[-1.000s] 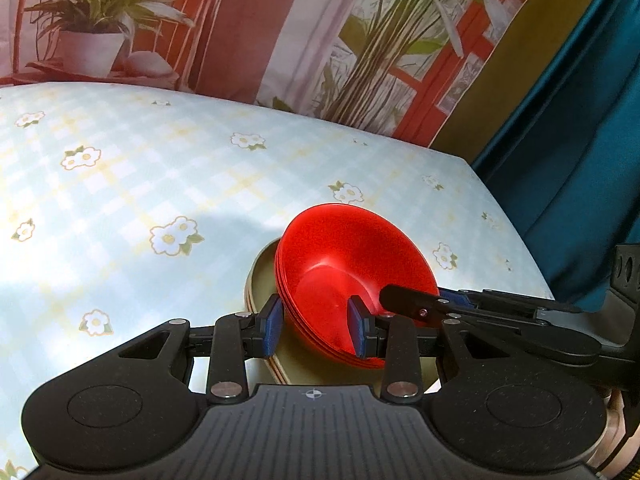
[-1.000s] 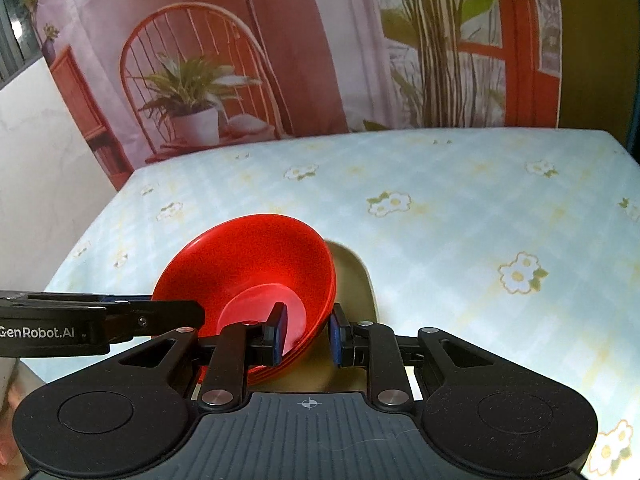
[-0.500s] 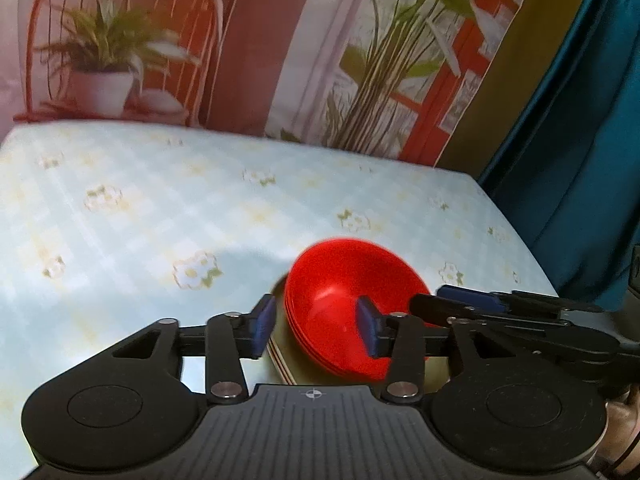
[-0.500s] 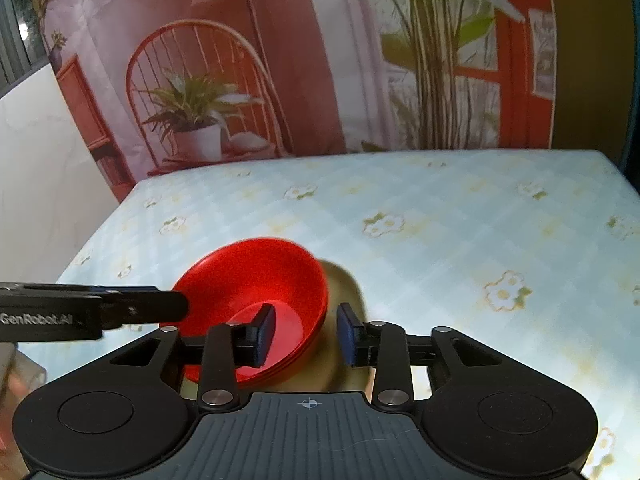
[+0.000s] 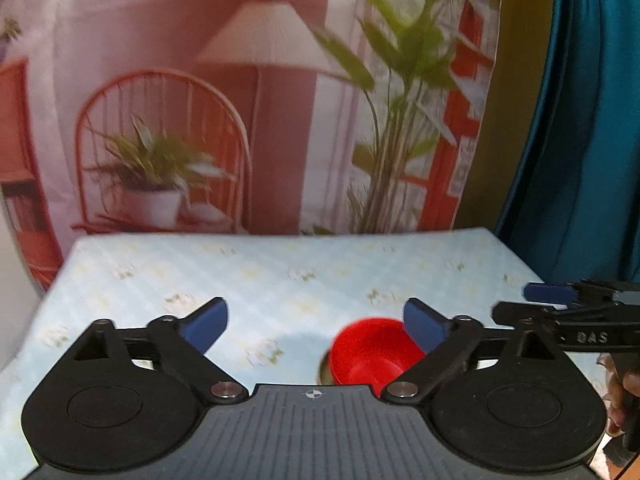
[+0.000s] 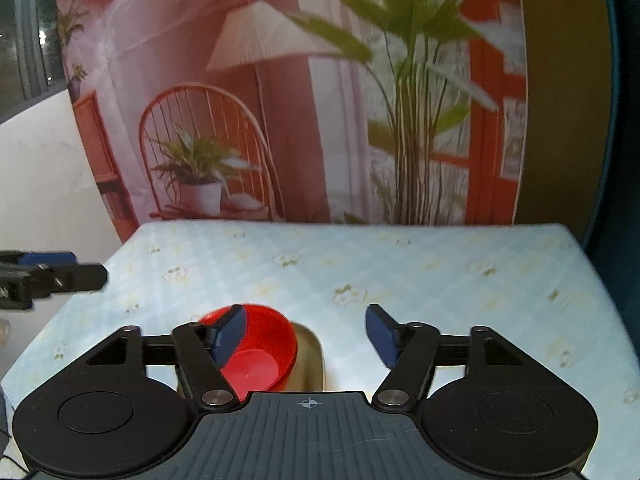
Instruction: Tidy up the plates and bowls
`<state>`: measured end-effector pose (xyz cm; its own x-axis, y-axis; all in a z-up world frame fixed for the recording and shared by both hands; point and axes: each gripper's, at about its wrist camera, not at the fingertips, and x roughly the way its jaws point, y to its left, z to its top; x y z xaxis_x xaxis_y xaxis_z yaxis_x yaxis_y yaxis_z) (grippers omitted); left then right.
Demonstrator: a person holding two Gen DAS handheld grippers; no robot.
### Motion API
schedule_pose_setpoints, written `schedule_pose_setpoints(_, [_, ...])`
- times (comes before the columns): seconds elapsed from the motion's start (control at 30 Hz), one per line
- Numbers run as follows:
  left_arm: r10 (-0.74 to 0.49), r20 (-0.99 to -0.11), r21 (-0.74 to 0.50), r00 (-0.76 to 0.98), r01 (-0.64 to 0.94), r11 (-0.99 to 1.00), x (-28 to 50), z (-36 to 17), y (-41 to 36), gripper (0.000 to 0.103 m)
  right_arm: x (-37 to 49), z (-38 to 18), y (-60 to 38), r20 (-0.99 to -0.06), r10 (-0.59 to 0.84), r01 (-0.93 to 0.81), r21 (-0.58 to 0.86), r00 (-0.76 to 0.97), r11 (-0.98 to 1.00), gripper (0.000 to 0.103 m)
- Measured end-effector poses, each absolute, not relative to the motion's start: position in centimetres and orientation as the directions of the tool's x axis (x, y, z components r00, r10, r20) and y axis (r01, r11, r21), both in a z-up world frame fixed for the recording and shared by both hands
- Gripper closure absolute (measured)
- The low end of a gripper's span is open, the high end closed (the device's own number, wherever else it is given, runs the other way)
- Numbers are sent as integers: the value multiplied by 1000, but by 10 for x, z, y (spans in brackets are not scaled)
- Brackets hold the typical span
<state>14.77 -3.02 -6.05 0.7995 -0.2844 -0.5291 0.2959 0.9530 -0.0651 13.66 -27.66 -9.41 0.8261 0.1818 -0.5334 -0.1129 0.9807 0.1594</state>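
Now I hold both the left tongs [image 5: 316, 322] and right tongs [image 6: 304, 334] spread wide and empty above the floral-cloth worktop [image 6: 440, 280], since the glossy red plastic bowls [image 6: 260, 352] sit nested on the tan plate [image 6: 310, 360], low centre of frame.

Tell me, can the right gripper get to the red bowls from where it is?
Probably yes. The right gripper is wide open and holds nothing, and the red bowls sit just ahead and below on the tan plate. Nothing stands between them; the left gripper is off to the side.
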Motion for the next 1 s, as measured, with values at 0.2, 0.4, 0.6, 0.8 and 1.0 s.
schedule_pose_setpoints(0.2, [-216, -477, -13, 852, 239, 971, 119, -31, -23, 0, 110, -68, -269, -478, 143, -110, 96, 866, 989, 6])
schedule_pose_setpoints(0.4, [-128, -424, 78, 897, 177, 981, 86, -11, -23, 0, 82, -46, -257, -421, 136, -110, 86, 897, 990, 0])
schedule_pose_setpoints(0.6, [-152, -391, 45, 908, 184, 982, 58, 6, -15, 0, 53, -28, -250, -371, 125, -98, 90, 920, 991, 0])
schedule_pose_setpoints(0.8, [-166, -396, 41, 903, 198, 979, 38, 7, -14, 0, 24, -18, -243, -325, 80, -55, 86, 942, 995, 0])
schedule_pose_setpoints(1.0, [-163, -374, 60, 913, 200, 978, 25, 10, -16, 0, -1, -19, -245, -306, 54, -20, 111, 951, 994, 0])
